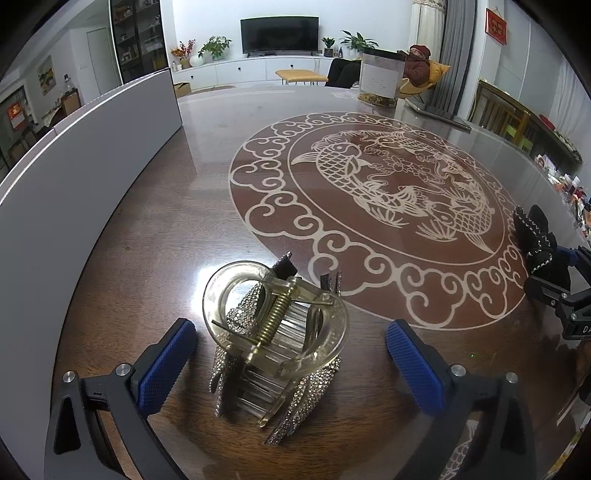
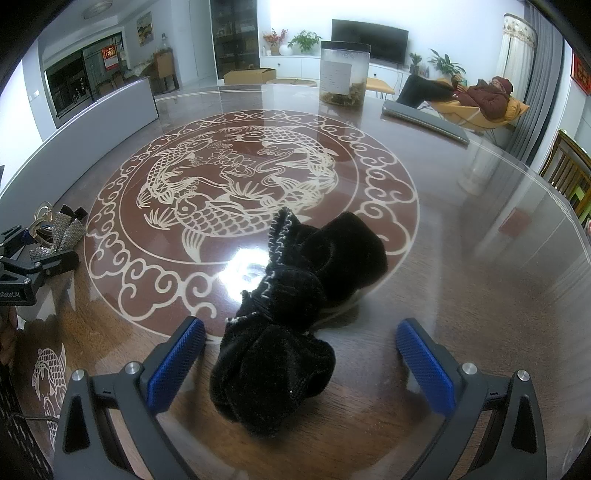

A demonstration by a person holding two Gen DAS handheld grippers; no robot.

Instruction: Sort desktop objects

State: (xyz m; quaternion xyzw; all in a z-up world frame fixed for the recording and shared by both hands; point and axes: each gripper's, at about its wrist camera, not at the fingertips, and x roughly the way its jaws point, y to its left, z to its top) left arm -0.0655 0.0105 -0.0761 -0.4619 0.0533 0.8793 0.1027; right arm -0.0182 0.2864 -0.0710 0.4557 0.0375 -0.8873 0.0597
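Clear jar (image 2: 344, 74) at table's (image 2: 480, 258) far edge, laptop (image 2: 424, 122) beside it, television (image 1: 279, 35), plants (image 1: 215, 47), seated person (image 2: 480, 96).

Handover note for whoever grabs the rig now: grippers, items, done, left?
Left gripper: open, astride the hair clip, pads clear of it.
Right gripper: open, astride the black scrunchie, not gripping.
Both items lie loose on the table, clip on the left side, scrunchie on the right.
Done: nothing visibly sorted.
Left: I see no bin or tray in either view; find where each item goes, then move both.
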